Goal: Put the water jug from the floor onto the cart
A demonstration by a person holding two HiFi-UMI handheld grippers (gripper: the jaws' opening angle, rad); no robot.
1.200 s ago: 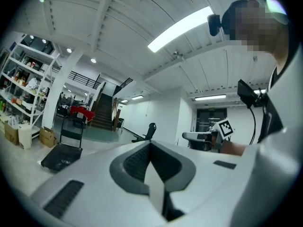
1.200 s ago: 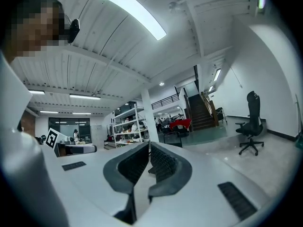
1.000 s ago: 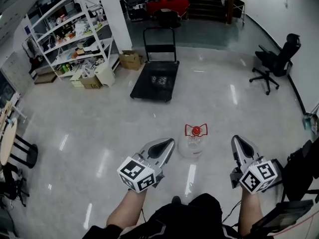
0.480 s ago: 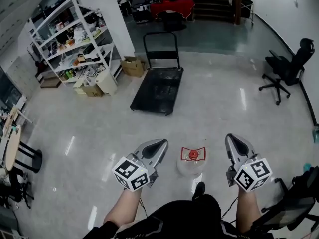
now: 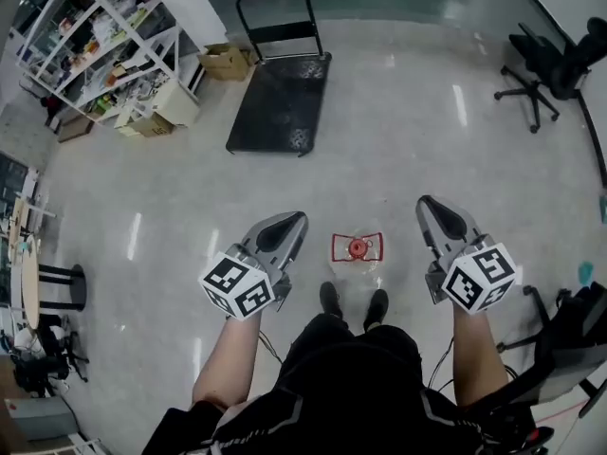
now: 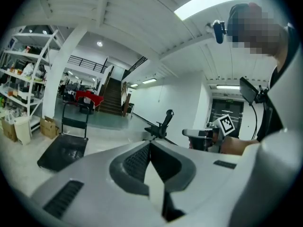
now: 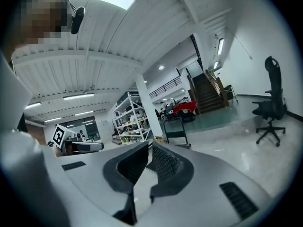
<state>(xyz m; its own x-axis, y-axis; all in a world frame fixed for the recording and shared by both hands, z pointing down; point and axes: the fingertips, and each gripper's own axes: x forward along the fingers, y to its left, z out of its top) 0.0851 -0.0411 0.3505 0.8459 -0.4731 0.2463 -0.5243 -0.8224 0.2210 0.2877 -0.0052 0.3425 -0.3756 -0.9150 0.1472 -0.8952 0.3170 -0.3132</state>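
Both tongs are clenched and empty: the left tongs (image 5: 287, 221) and the right tongs (image 5: 428, 205) hang either side of the water jug (image 5: 358, 249). Each pair of jaws is pressed together with nothing between them.

The jug is clear, with a red cap and a red carrying handle. It stands upright on the floor (image 5: 455, 140) just ahead of the person's shoes (image 5: 330, 298), between the tongs but touched by neither. What it holds cannot be told from above.

The cart (image 5: 275, 102), a black flat deck with an upright push handle, waits well apart across the floor, its deck carrying no load that shows. A cardboard box (image 5: 226, 62) sits just beside the cart's handle end, its contents not to be made out. Shelves (image 5: 95, 36) along the floor's left edge are crowded with boxes and odds and ends.

The step in hand looks to be the pick-up. To do it well, the jaws would have to open first, then come down on the jug from both sides, at the neck or the handle, with matched pressure. A full jug would likely be heavy and slick, so it should be lifted straight and kept upright on the way to the cart.
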